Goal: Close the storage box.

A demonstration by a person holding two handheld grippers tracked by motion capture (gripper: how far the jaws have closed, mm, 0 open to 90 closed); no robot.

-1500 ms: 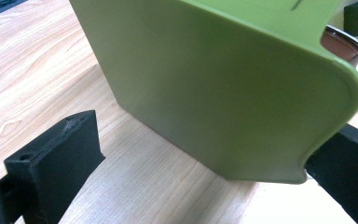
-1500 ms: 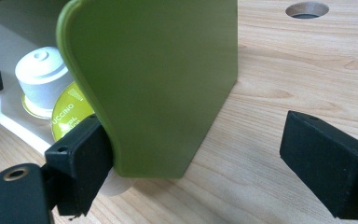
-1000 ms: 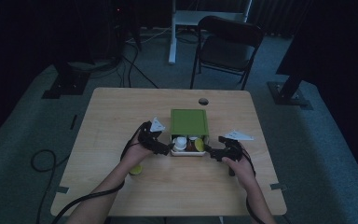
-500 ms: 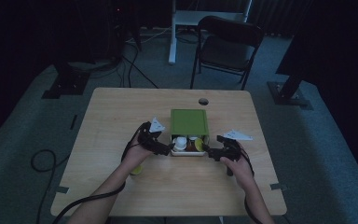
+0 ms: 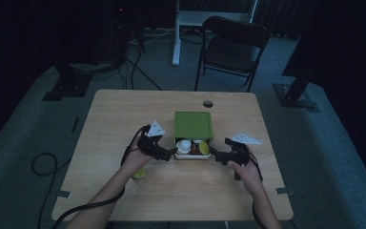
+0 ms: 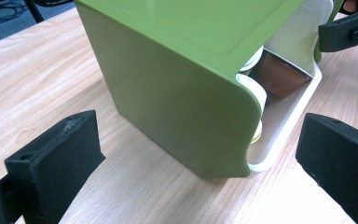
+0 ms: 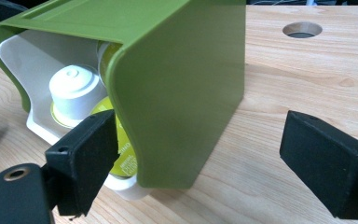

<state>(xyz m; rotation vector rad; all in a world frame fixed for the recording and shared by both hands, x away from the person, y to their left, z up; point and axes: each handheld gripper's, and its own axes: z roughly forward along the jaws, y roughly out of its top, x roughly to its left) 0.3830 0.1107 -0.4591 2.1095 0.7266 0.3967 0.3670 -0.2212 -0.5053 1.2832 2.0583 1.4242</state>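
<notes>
Dim lab or studio — dark drapes (image 5: 348,38), stand bases (image 5: 66,88), floor cables (image 5: 138,57)

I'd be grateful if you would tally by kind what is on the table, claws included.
Green box: 1
Capsules seen in its white tray: 3, namely white capsule, brown capsule and yellow-green capsule; more may be hidden
Loose capsule: 1
Claws: 2, left claw and right claw
Total: 7
</notes>
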